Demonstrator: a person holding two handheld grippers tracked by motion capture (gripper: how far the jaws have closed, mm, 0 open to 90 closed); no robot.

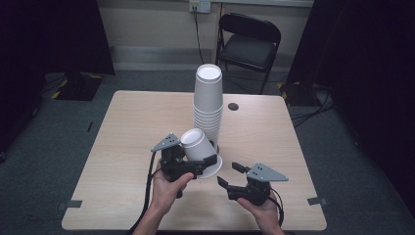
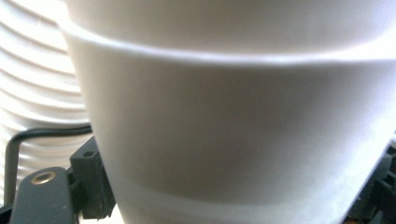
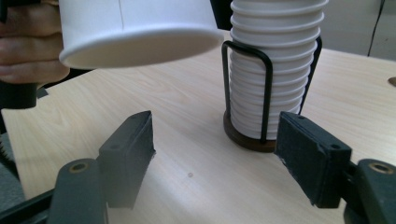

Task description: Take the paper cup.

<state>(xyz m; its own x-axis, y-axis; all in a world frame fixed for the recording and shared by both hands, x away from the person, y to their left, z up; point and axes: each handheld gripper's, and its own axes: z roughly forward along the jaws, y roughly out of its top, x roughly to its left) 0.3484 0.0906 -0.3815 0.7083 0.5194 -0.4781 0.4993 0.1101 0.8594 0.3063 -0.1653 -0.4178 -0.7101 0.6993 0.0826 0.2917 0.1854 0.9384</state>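
Gripping one tilted white paper cup, left gripper, jaws closed on it, right gripper spread wide, empty, one cup stack in wire holder on table, one folding chair behind.

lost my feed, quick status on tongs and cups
Left tongs shut on a white cup, tilted, off the table. Right tongs open, empty. Cup stack upright in its wire holder.
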